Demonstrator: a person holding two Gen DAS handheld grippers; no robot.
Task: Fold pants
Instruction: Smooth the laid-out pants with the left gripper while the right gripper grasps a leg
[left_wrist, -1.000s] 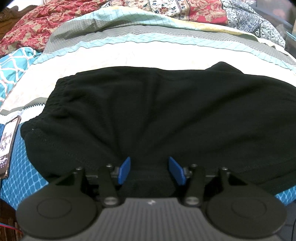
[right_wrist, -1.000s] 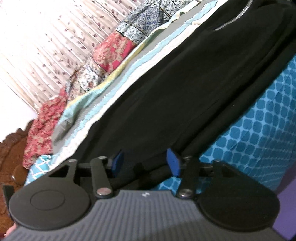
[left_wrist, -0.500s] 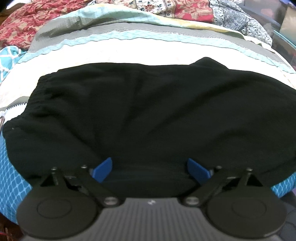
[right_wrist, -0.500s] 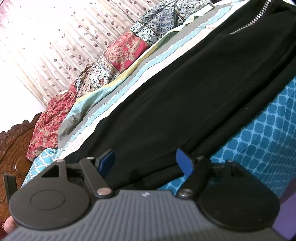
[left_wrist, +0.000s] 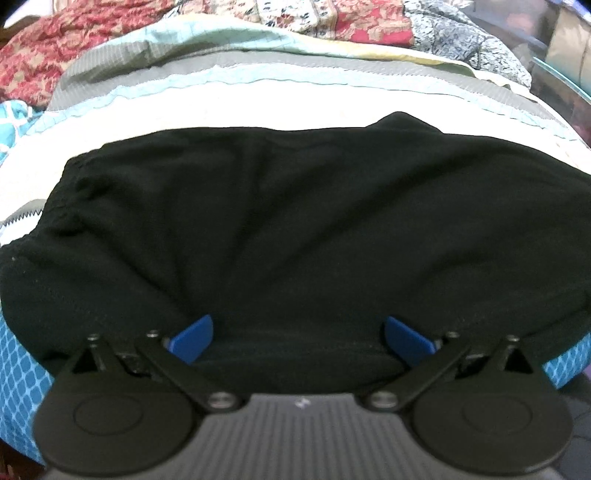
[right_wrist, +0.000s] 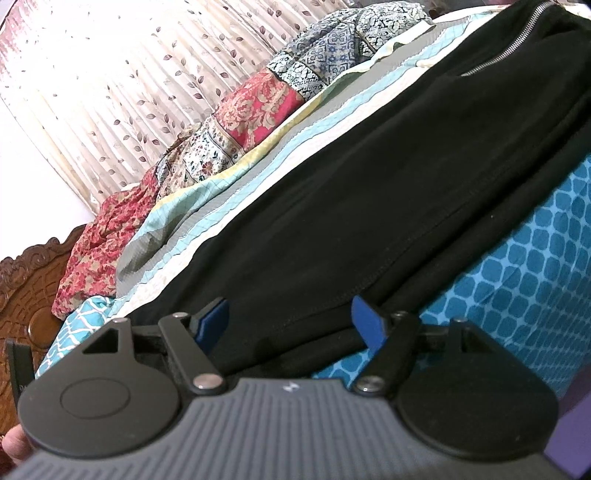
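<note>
Left wrist view: the black pants (left_wrist: 295, 221) lie spread across the bed (left_wrist: 258, 107), on its white and light-blue striped cover, their near edge hanging over the blue patterned sheet (left_wrist: 18, 369). The left tool (left_wrist: 299, 336) sits right at that near edge, jaws opening wide, and the blue fingers (left_wrist: 192, 338) stand well apart with a fold of black cloth between them, not pinched. The waistband end, gathered and wrinkled, sits to the left of this view.

Over on the right wrist view, the right tool (right_wrist: 291, 325) is released too, its blue fingers (right_wrist: 364, 323) parted and holding steady. The pants' hem (right_wrist: 332, 288) runs between them, loose, untouched by either pad as far as the view shows. A zipper (right_wrist: 513, 40) glints at the far top right of the dark cloth. Beyond, a bunched patchwork quilt (right_wrist: 258, 107) lies along the bed's far side, a leaf-print curtain (right_wrist: 129, 74) hangs behind, and a carved wooden headboard (right_wrist: 26, 288) shows at the left. A fingertip (right_wrist: 13, 446) peeks at the bottom left corner.
</note>
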